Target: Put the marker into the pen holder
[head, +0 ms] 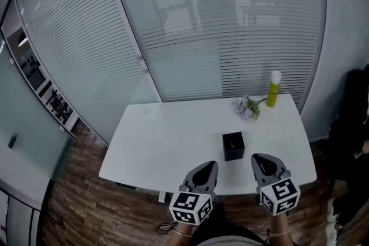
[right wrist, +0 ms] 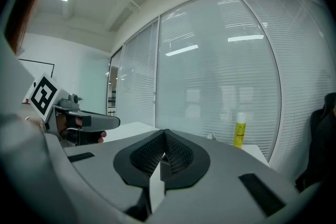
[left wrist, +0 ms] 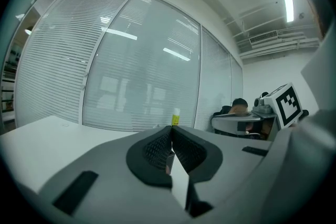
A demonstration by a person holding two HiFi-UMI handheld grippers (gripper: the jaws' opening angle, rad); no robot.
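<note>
both the left gripper [head: 207,169] and right gripper [head: 264,163] are clenched empty; the upright yellow marker [head: 273,89], likely light, rigid and slick, suits a mid-barrel grip.

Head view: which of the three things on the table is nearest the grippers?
The black pen holder, standing alone near the front edge. The yellow bottle and the flower sprig sit together at the far right corner.
</note>
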